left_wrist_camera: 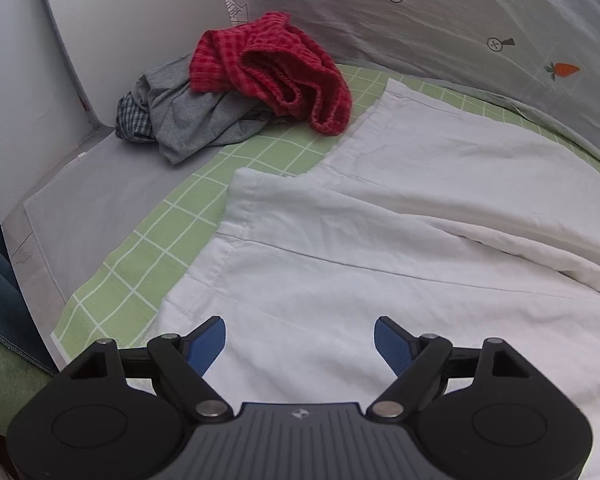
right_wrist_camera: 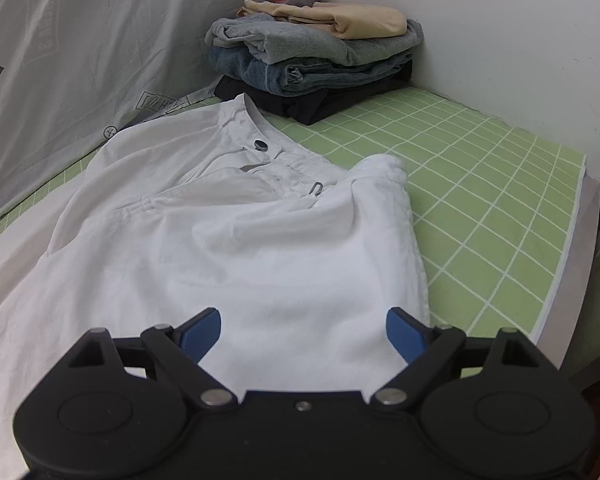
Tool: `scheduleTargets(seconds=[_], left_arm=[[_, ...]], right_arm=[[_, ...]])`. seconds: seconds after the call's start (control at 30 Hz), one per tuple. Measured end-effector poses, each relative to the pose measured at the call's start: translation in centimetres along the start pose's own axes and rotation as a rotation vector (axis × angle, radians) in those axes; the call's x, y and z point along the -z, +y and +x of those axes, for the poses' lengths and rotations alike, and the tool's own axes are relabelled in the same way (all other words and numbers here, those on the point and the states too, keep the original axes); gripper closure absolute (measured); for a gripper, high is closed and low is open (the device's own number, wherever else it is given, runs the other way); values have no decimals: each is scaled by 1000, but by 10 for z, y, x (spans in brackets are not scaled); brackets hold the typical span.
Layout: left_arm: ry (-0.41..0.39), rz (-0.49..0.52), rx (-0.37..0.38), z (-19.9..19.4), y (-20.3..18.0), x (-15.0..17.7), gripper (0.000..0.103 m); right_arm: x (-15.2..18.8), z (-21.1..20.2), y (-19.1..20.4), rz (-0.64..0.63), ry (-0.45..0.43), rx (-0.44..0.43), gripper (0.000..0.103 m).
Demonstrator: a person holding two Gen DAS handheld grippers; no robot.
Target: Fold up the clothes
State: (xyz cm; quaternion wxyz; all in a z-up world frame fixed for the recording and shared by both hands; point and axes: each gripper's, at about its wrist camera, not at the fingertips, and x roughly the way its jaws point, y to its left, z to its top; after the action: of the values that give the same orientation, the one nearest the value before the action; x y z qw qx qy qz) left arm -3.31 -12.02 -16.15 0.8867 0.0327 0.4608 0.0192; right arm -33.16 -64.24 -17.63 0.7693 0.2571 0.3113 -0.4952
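Both the left gripper [left_wrist_camera: 299, 340] and right gripper [right_wrist_camera: 303, 334] are released above the white pants [right_wrist_camera: 236, 240], so a thin pinch might grab one layer and bunch them up.

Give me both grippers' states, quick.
Left gripper: open, holding nothing, above the white trousers.
Right gripper: open, holding nothing, above the same trousers.

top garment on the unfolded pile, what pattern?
Red checked garment, clearest in the left wrist view.

trousers [right_wrist_camera: 228, 248] white | sheet [right_wrist_camera: 492, 200] green grid | shorts [left_wrist_camera: 276, 72] red check
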Motion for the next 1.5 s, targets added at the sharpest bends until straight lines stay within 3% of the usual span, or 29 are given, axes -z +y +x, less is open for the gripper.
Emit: scheduleTargets(seconds=[0.27, 0.37, 0.5, 0.53, 0.57, 0.63, 0.67, 0.83, 0.9, 1.0, 1.07, 1.13, 1.23, 1.4, 1.5], left_arm=[[33, 197, 160, -42, -102, 37, 21], [30, 273, 177, -59, -136, 52, 21], [27, 326, 167, -83, -172, 66, 21], [28, 329, 163, -88, -180, 68, 21], [31, 327, 160, -92, -187, 71, 21], [40, 323, 154, -99, -201, 76, 21], [43, 323, 152, -101, -208, 79, 21], [46, 324, 158, -109, -239, 90, 21], [44, 320, 164, -111, -249, 94, 21], [42, 311, 166, -113, -258, 100, 21], [46, 300, 156, -114, -259, 103, 21], [49, 273, 140, -115, -255, 103, 21], [57, 220, 123, -114, -243, 98, 21], [74, 149, 73, -110, -215, 91, 21], [86, 109, 52, -103, -192, 82, 21]], right_arm=[[-21, 29, -40, 88, -25, 11, 11], [-36, 43, -65, 145, -26, -1, 11], [-54, 64, -84, 130, 4, -55, 15], [-57, 68, -87, 124, 15, -97, 29], [-60, 72, -89, 115, 29, -155, 57], [-63, 74, -88, 65, 34, -182, 72], [-64, 72, -89, 34, 22, -184, 88], [-73, 68, -119, -6, 10, -152, 93], [-75, 71, -129, -49, 24, -126, 92], [-79, 73, -136, -70, 43, -112, 78], [-81, 68, -133, -100, 38, -65, 55], [-84, 62, -130, -134, 18, -21, 42], [-90, 54, -119, -175, -24, -26, 21], [-95, 53, -70, -273, -56, -96, 8], [-90, 52, -34, -321, -50, -149, 6]])
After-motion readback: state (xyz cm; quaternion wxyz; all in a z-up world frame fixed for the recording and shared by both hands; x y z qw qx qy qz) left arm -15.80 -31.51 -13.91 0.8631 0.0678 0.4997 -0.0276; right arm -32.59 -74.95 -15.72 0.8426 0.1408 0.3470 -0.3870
